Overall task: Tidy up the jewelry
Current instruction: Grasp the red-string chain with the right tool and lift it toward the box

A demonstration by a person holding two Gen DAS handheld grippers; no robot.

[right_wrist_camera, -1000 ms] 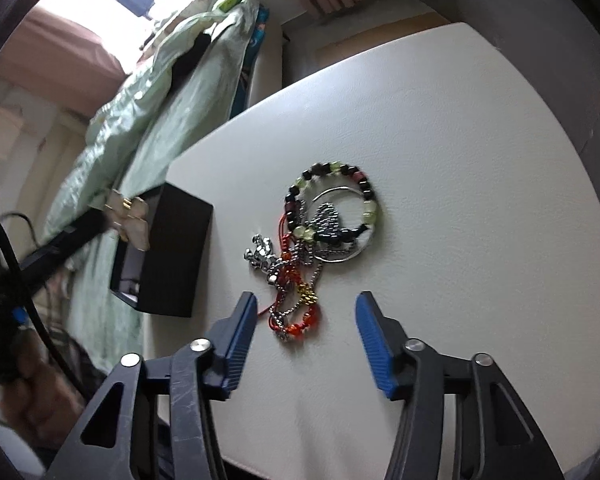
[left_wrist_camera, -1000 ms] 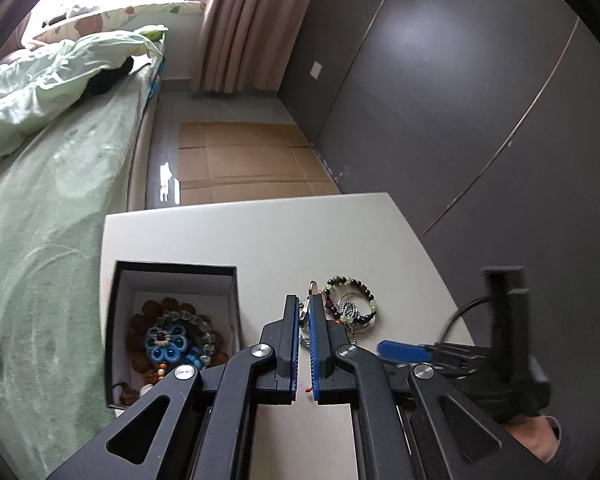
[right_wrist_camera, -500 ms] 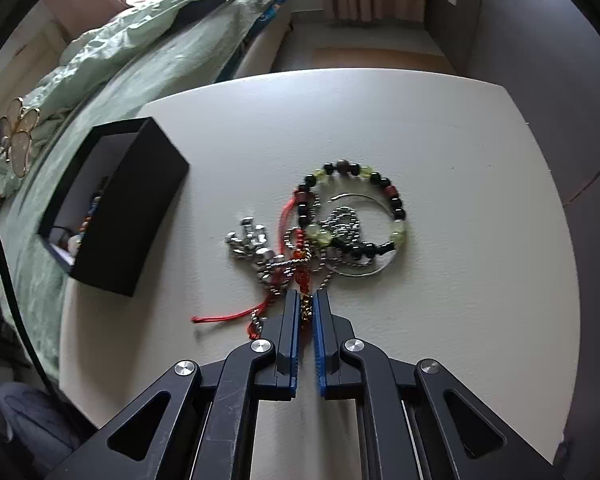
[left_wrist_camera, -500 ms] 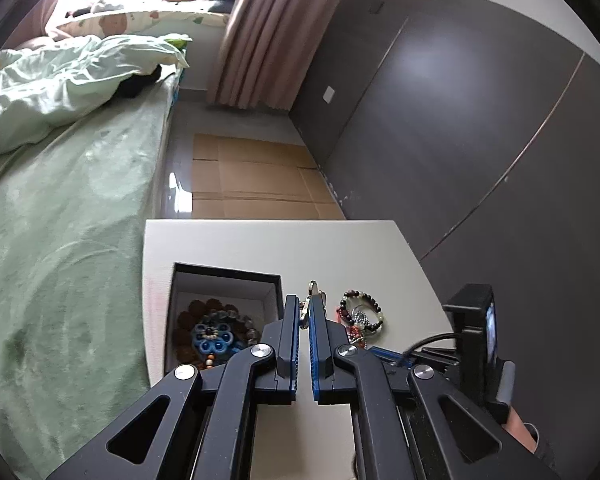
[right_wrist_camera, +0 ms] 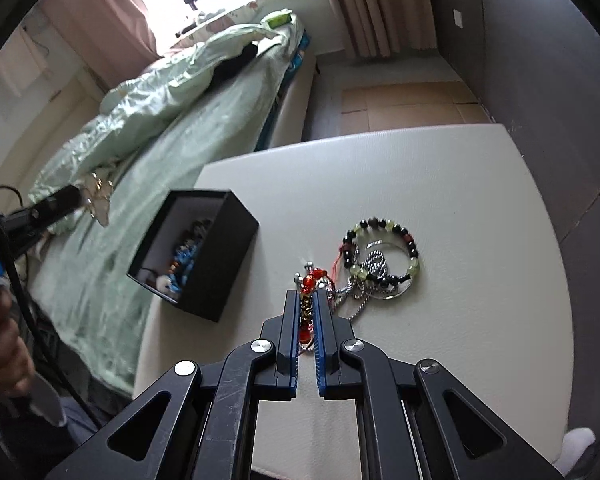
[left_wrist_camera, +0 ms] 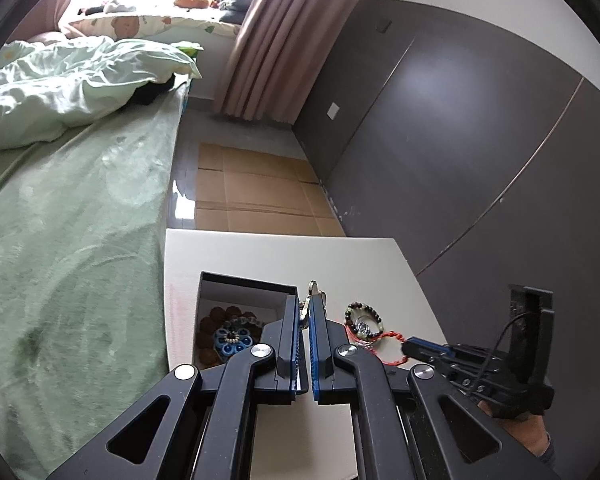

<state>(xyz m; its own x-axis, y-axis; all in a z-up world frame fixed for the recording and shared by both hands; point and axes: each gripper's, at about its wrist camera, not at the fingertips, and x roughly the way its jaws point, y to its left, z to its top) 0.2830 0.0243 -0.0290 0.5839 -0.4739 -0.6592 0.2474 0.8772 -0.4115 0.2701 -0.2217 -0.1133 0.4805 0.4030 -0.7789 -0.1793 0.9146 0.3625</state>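
Observation:
A black jewelry box (right_wrist_camera: 204, 256) with a white lining stands open on the white table (right_wrist_camera: 480, 184); it also shows in the left wrist view (left_wrist_camera: 244, 284) with brown and blue bead pieces (left_wrist_camera: 230, 338) inside. My left gripper (left_wrist_camera: 305, 304) is shut on a gold-rimmed flower-shaped piece (right_wrist_camera: 98, 200), held high above the box's right edge. My right gripper (right_wrist_camera: 308, 300) is shut on a red bead bracelet (right_wrist_camera: 310, 280), lifted off the table. A black-and-green bead bracelet (right_wrist_camera: 384, 248) and silver chains (right_wrist_camera: 364, 280) lie tangled to its right.
A bed with green bedding (left_wrist_camera: 72, 208) runs along the table's left side. A dark wall (left_wrist_camera: 460, 160) stands to the right. Cardboard sheets (left_wrist_camera: 256, 196) cover the floor beyond the table. The right gripper shows at the lower right of the left wrist view (left_wrist_camera: 416, 346).
My right gripper has closed on the red bead bracelet and lifted it off the pile. My left gripper has risen with the flower piece and shifted over the box's right edge.

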